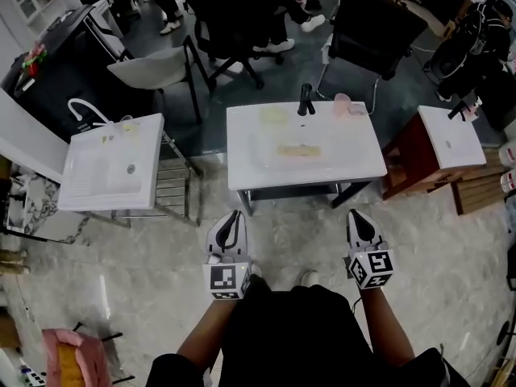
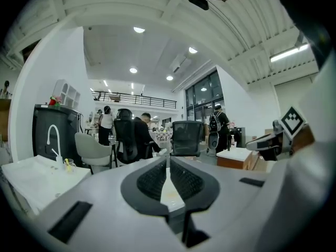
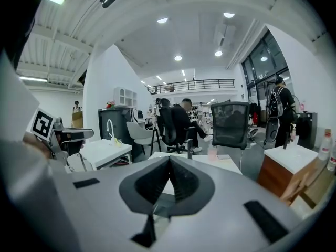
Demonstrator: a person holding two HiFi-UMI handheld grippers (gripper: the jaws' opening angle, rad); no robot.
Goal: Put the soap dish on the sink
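Hovering short of the sink (image 1: pixel 355 160) with left gripper (image 1: pixel 234 216) and right gripper (image 1: pixel 355 214) fingers clamped shut, empty — likely soap dish (image 1: pixel 299 150) dead ahead in its basin, lying crosswise, marginally nearer the right.

Grey left gripper (image 1: pixel 235 214) and right gripper (image 1: pixel 354 214) bear black-and-white marker cubes (image 1: pixel 226 279); the person wears black.

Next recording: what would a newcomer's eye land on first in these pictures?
The white sink stands in the centre of the head view, with a black faucet and a pink cup at its far edge. Just below it, the left gripper and right gripper are held side by side, both shut and empty. A second sink stands at left, a third sink at right.
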